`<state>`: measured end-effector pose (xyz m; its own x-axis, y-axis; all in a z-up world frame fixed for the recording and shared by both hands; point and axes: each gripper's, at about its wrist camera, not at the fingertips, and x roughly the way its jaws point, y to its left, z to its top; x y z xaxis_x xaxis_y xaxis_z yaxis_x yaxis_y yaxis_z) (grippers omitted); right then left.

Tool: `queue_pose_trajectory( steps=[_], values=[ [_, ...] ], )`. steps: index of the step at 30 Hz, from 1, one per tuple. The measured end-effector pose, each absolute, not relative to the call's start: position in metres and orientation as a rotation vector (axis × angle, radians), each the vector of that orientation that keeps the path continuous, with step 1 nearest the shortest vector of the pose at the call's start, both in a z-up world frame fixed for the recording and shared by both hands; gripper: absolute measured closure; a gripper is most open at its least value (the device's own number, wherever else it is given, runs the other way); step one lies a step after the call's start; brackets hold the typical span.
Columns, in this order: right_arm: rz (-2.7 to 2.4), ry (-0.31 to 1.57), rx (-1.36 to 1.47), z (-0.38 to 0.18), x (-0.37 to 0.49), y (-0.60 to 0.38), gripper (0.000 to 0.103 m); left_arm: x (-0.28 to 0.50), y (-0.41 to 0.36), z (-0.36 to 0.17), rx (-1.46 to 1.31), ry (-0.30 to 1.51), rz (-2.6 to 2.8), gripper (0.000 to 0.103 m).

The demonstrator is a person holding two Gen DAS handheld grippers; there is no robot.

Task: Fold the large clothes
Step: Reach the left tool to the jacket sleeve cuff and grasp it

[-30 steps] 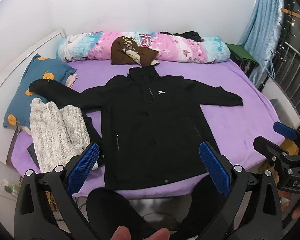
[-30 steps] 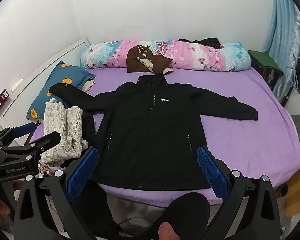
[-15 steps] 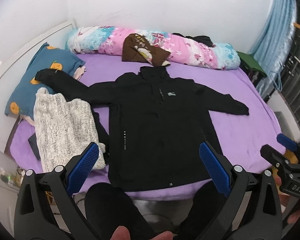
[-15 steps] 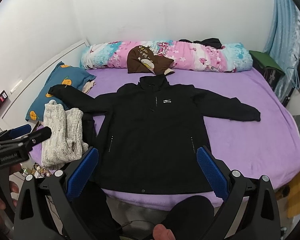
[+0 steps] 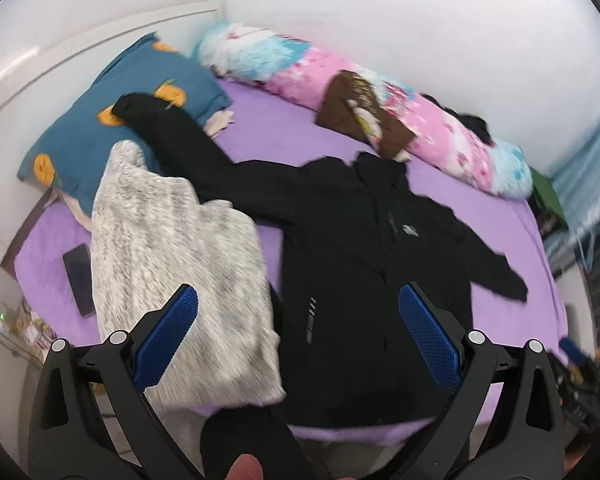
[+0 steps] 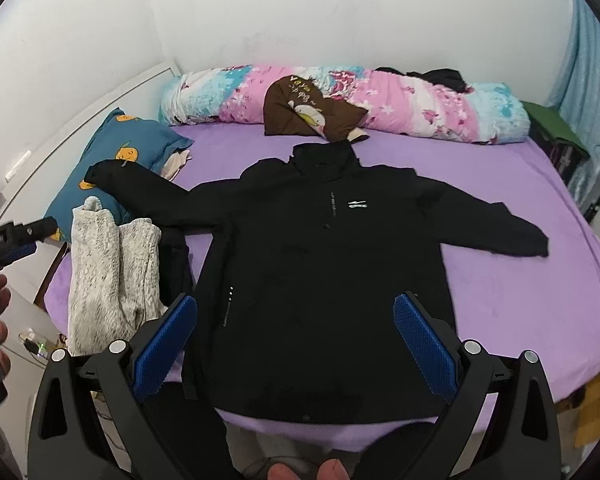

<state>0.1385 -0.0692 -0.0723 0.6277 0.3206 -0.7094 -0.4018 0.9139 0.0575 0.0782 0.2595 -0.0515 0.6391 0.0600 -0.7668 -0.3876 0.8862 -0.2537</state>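
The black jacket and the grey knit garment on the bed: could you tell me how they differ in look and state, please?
The black jacket is smooth, dark fabric; the grey knit garment is pale, fuzzy knit. The jacket lies spread flat with both sleeves out; the knit is bunched into a narrow pile at its left. The jacket covers far more of the bed. Neither is held by a gripper.

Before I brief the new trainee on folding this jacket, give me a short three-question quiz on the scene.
1. True or false: the black jacket lies spread flat with both sleeves out.
2. What lies beside the jacket's sleeve, on the pillow side? A) grey knit sweater B) towel C) jeans
3. Are the left gripper and right gripper holding anything?

Key: 1 true. 2 A. 3 No, both are open and empty above the purple bed.
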Motion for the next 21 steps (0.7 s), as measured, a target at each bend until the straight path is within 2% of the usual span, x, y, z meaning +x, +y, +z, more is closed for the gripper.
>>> queue_pose_trajectory(
  steps=[9,21],
  values=[
    [0.391,0.82,-0.139,-0.114,0.21,-0.011,0.006,0.138,0.386,-0.105,-0.597,0.834,0.355,0.006],
    [0.425,0.848,-0.095,-0.175,0.285,0.071,0.006,0.2,0.524,-0.151,-0.724,0.8,0.436,0.006]
  ],
)
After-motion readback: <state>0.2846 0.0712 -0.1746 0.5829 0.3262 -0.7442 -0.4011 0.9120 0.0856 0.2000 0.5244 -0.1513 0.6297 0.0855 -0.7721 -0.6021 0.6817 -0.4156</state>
